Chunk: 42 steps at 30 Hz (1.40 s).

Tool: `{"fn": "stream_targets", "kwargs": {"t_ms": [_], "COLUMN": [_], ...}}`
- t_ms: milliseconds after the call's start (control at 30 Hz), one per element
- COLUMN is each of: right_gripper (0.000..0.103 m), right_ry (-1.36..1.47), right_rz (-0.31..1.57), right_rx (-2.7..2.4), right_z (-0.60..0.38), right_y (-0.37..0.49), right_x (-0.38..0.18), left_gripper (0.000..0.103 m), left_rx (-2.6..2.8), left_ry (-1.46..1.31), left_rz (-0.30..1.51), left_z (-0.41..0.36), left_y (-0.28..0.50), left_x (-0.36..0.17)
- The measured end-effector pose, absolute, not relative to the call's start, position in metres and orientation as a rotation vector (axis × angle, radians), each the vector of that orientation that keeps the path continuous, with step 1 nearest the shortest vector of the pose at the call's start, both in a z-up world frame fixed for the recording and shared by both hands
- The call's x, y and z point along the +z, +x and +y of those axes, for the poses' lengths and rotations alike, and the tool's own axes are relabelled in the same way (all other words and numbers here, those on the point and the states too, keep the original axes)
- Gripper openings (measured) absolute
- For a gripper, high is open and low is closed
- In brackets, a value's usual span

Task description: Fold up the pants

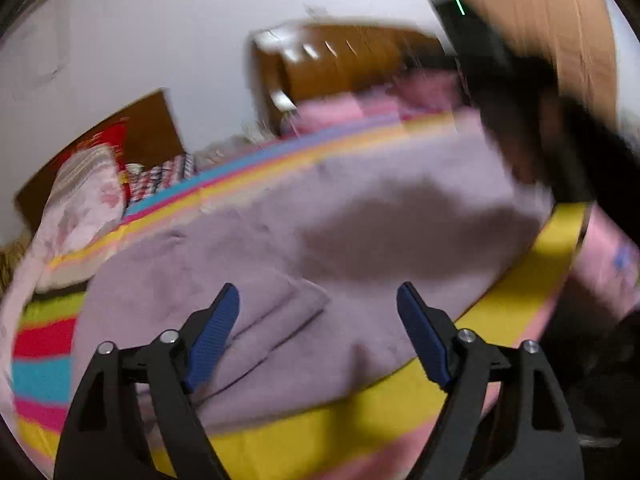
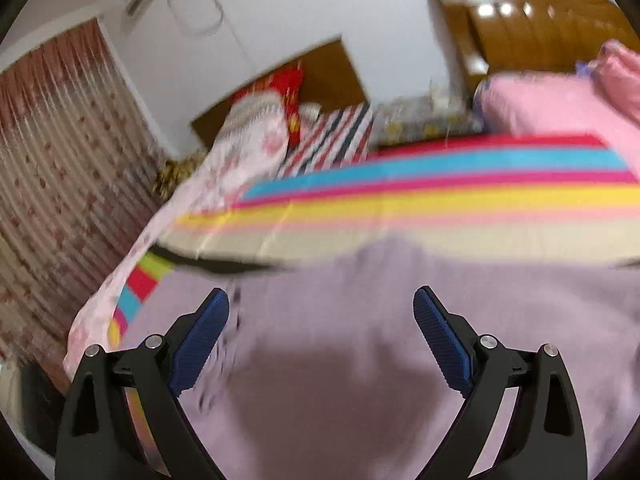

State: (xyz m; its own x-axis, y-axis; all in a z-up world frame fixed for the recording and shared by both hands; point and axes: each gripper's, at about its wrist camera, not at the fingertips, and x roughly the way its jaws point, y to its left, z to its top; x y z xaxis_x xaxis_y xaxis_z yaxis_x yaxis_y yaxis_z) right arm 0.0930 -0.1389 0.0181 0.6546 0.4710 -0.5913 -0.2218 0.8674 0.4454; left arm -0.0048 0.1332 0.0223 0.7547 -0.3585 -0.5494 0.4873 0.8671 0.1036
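Pale lilac pants point(image 1: 328, 224) lie spread on a rainbow-striped bed sheet point(image 1: 360, 412), with a folded edge and seam lines near the lower left. My left gripper point(image 1: 318, 300) hovers above them, its blue pads wide apart with nothing between them. In the right wrist view the same lilac pants point(image 2: 400, 320) fill the lower half. My right gripper point(image 2: 320, 302) stands open over them and holds nothing. Both views are blurred by motion.
A dark blurred device and an arm point(image 1: 520, 92) cross the upper right of the left wrist view. A pink floral quilt point(image 2: 240, 148) and pillows lie at the bed's head, a pink bundle point(image 2: 560, 100) at right. Wooden wardrobe point(image 2: 540, 20) and curtain point(image 2: 60, 160) stand beyond.
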Motion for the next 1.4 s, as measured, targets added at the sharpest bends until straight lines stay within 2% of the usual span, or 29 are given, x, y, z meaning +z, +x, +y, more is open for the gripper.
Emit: {"fn": "stream_targets", "kwargs": {"t_ms": [33,67,167,233,333,400,533,633,667,767,800,1167,1233,1333,1400], "right_gripper": [0.091,0.09,0.084,0.082,0.079,0.08,0.079,0.071,0.063,0.019,0.016,0.014,0.014,0.014,0.014], "right_ry": [0.373,0.389,0.399,0.362,0.314,0.337,0.304,0.378,0.399,0.407,0.419,0.281,0.27,0.284,0.245], "right_rz": [0.815,0.848,0.957,0.992,1.116,1.19,1.191,1.199,1.194,1.17,1.152,0.807,0.763,0.816,0.881], "right_rx": [0.456,0.501,0.66,0.732,0.79,0.81,0.791,0.746,0.721,0.681,0.688,0.767,0.758,0.724,0.669], "right_z": [-0.13,-0.123,-0.081,-0.054,-0.015,0.002,0.024,0.029,0.03,0.029,0.028,0.046,0.024,-0.004,-0.011], "right_y": [0.09,0.088,0.078,0.071,0.071,0.074,0.08,0.097,0.101,0.107,0.106,0.089,0.08,0.07,0.066], "right_x": [0.008,0.0,-0.015,-0.016,-0.028,-0.039,-0.033,-0.034,-0.035,-0.039,-0.039,0.056,0.065,0.038,0.008], "left_gripper": [0.099,0.102,0.101,0.101,0.101,0.101,0.101,0.101,0.101,0.101,0.101,0.101,0.102,0.102,0.102], "left_rx": [-0.417,-0.362,-0.148,-0.043,0.001,-0.013,-0.045,-0.063,-0.065,-0.052,-0.046,0.106,0.129,0.062,0.082], "left_ry": [0.184,0.117,-0.091,-0.129,-0.1,-0.103,-0.127,-0.116,-0.116,-0.108,-0.109,-0.058,-0.167,-0.302,-0.205], "left_rz": [0.517,0.497,0.505,0.551,0.59,0.611,0.637,0.649,0.653,0.672,0.677,0.737,0.698,0.695,0.73], "left_z": [0.148,0.166,0.236,0.269,0.283,0.284,0.285,0.282,0.282,0.287,0.289,0.298,0.316,0.33,0.316], "left_y": [-0.01,-0.014,-0.019,-0.016,-0.014,-0.01,-0.01,-0.015,-0.017,-0.015,-0.015,0.025,0.022,0.019,0.023], "left_x": [0.03,0.035,0.034,0.023,0.008,-0.001,-0.016,-0.028,-0.03,-0.037,-0.039,-0.034,-0.027,-0.031,-0.037]}}
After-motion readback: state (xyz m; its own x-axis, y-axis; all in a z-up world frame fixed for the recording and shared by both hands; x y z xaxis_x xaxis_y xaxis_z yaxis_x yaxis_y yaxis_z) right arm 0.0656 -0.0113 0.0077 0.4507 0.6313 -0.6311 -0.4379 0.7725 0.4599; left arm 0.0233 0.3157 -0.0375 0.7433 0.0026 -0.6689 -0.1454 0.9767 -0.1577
